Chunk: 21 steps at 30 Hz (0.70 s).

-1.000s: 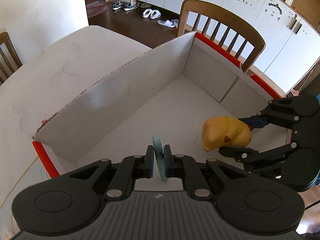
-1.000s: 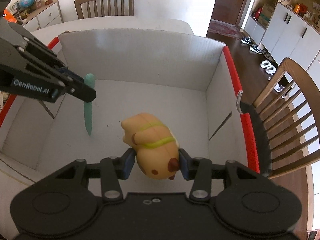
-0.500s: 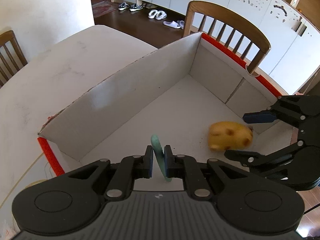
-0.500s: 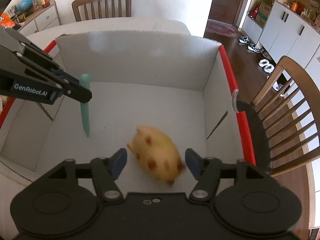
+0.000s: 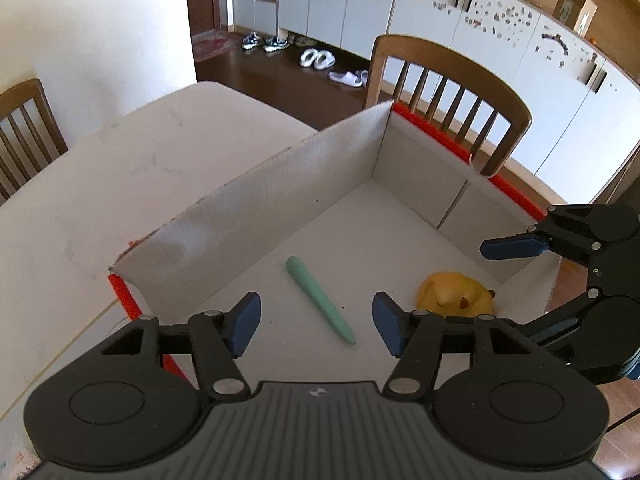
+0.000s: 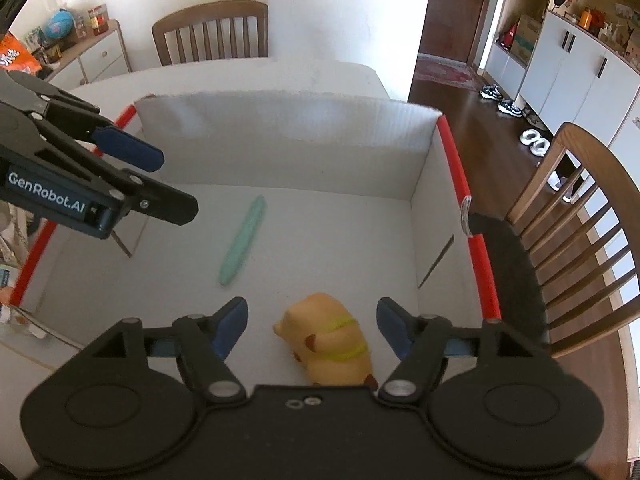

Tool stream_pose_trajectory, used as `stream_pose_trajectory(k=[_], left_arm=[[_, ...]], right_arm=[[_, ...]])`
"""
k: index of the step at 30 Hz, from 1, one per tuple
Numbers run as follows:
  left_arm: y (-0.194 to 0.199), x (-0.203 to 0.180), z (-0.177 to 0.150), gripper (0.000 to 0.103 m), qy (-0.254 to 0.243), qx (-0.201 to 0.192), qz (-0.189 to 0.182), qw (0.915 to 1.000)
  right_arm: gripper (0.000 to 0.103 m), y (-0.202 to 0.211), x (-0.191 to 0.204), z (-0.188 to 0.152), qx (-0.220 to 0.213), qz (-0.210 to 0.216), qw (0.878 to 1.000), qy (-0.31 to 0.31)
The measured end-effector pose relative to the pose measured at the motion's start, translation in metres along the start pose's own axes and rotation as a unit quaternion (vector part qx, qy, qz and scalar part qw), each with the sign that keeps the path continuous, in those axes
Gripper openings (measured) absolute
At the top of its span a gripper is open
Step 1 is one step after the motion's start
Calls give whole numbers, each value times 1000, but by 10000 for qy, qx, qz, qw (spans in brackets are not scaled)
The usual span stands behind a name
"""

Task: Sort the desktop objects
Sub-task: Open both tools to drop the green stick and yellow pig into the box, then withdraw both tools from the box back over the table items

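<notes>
Toy (image 6: 332, 340) between open right hand-held gripper (image 6: 312, 320) fingers

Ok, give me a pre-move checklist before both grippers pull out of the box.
1. Left gripper open, empty: ok.
2. Right gripper open, empty: ok.
3. Green pen lying on the floor of the box, clear of the pads: ok.
4. Yellow toy resting on the box floor between the open right jaws; whether it touches a pad: cannot tell.
5. The two grippers apart from each other: ok.
</notes>
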<state>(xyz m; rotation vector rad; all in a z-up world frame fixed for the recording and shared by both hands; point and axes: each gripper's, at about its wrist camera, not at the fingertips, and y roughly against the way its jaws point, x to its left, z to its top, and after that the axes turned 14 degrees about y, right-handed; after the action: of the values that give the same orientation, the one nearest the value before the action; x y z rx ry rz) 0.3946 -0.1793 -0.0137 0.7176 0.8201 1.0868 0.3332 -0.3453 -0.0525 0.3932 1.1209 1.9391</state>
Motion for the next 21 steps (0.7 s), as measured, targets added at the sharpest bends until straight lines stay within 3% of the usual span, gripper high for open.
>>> stream_pose_trajectory(k=[11,21], left_arm=[[32,2,-10,64,85,-385,-49,9992],[57,7,-21,64,99,-604,-29,9981]], right_arm=[[83,22,7,8,-231,-7,9997,-97],[84,37,24,12,-407,0,9988,-279]])
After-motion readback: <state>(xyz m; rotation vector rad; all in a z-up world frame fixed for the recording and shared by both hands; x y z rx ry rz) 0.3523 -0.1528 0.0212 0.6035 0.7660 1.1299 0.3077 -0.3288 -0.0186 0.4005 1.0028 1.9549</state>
